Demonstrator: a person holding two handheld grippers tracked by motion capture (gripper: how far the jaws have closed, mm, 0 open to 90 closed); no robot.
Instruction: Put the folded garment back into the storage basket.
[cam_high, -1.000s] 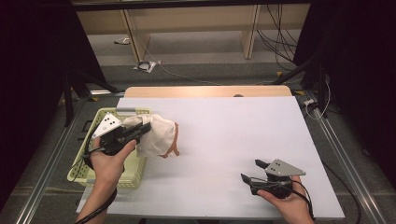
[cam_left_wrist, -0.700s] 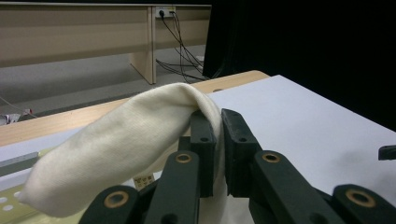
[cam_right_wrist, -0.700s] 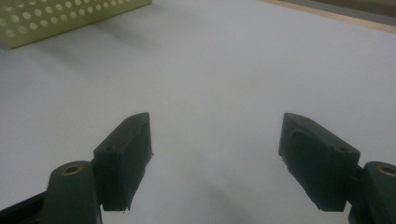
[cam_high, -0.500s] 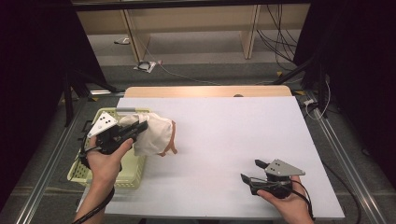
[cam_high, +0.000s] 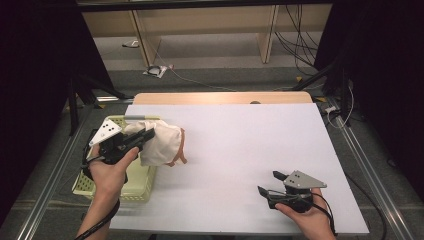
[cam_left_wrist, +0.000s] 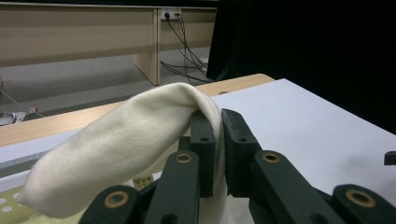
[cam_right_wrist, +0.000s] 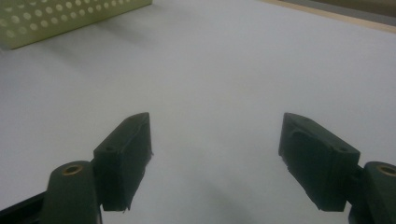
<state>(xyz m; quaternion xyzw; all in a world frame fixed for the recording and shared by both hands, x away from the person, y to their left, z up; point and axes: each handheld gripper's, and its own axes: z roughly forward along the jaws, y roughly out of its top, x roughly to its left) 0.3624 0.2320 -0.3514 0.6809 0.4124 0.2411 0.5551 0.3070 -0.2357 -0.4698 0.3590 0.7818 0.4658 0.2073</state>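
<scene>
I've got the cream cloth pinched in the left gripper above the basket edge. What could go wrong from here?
1. The left gripper pinches only a thin fold of the cream cloth; the hanging bulk could pull it free.
2. The cloth hangs partly over the basket, so it may snag on the rim or drag the light basket.
3. The right gripper rests open, far off on the white table, too distant to catch a slip.

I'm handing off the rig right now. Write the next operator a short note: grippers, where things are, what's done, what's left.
Left gripper: shut on the cream cloth, holding it up over the basket's edge, at the table's left.
Right gripper: open, nothing between its fingers, low over the white table, near right.
Basket: pale green, perforated, at the table's left edge.
Done: cloth gripped and lifted.
Left: probably set the cloth on the table; the right gripper could take a free edge.
</scene>
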